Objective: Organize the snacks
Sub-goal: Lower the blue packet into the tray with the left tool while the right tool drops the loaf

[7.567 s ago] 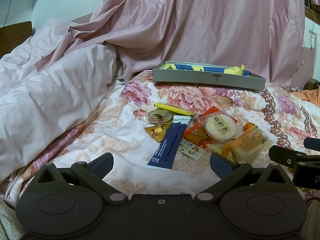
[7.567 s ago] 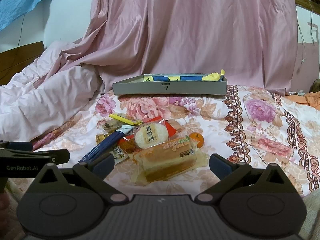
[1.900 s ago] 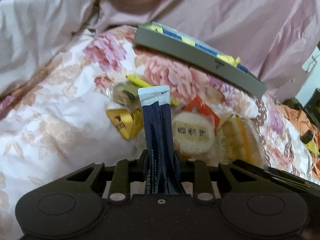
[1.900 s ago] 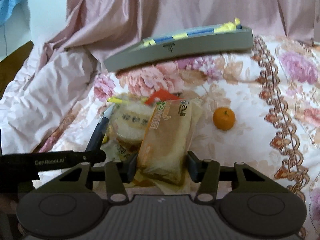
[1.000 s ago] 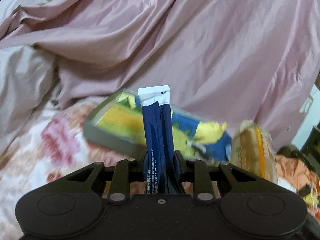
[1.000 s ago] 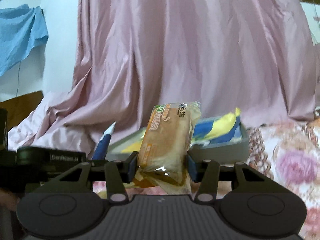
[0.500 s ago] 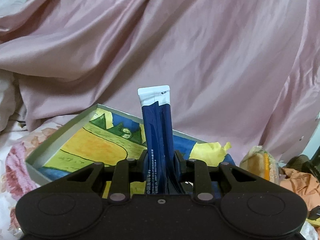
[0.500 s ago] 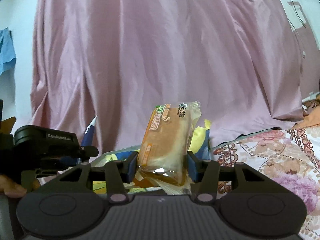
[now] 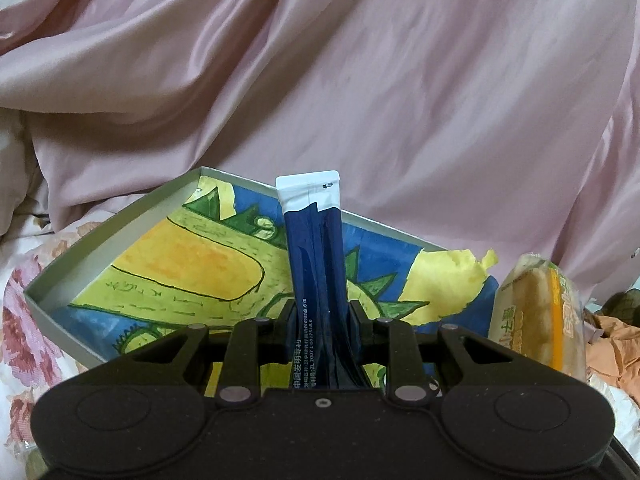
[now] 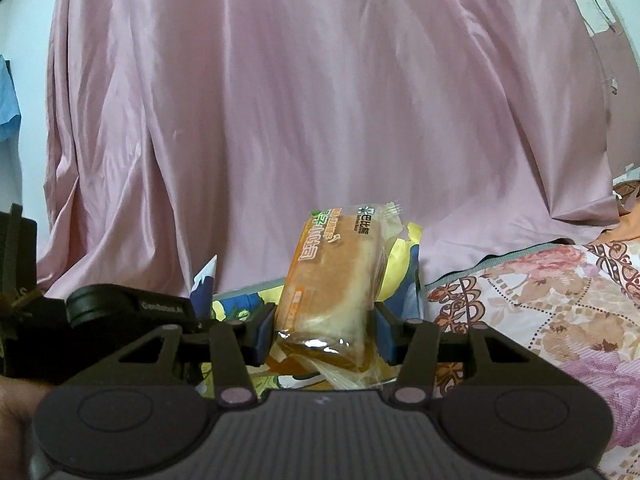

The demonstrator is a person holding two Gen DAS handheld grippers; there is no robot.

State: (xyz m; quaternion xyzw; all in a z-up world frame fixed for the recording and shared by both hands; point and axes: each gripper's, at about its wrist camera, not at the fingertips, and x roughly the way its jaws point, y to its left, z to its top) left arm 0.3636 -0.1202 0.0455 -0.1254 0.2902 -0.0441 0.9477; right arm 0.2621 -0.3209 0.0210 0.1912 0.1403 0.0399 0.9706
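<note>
left gripper: clamped tight on a navy stick sachet, white sealed end pointing up, hanging right over the tray

right gripper: squeezed onto a wrapped bread loaf, pads pressing both sides of the wrapper, loaf tilted a bit, up above the tray's near right corner

tray: shallow grey box sitting on the bed, lined with a yellow, green and blue drawing, lining torn and curled up at its right end

bread loaf from the left wrist view: just off the tray's right end, orange stripe and green print showing

pink curtain: draped right behind the tray, fills most of both views

floral bedsheet: spread out to the right of the tray

orange cloth: bunched up beyond the tray's right end
</note>
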